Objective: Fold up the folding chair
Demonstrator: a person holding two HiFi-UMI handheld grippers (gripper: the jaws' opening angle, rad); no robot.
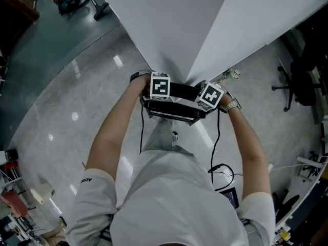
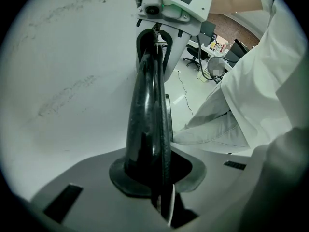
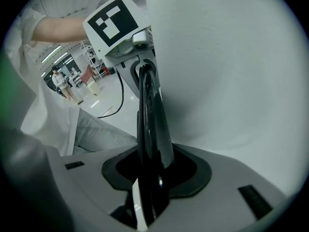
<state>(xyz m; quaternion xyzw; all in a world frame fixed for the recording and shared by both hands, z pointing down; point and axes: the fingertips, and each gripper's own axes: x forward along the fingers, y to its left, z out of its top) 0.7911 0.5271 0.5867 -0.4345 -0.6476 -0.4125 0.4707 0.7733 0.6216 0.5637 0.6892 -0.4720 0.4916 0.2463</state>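
one folding chair (image 1: 179, 91) looks folded flat by the wall (image 1: 205, 24); left gripper (image 2: 154, 187) fingers clamp it, right gripper (image 3: 149, 187) fingers loosely straddle it.

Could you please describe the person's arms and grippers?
The left gripper and right gripper have grey bodies, slim black jaws and a white cube of black square markers each; black cables trail from both. The person wears a white short-sleeved T-shirt, a metal wristwatch on the right wrist and a dark band on the left.

Black chair (image 1: 182, 92) beside white wall (image 1: 169, 29)
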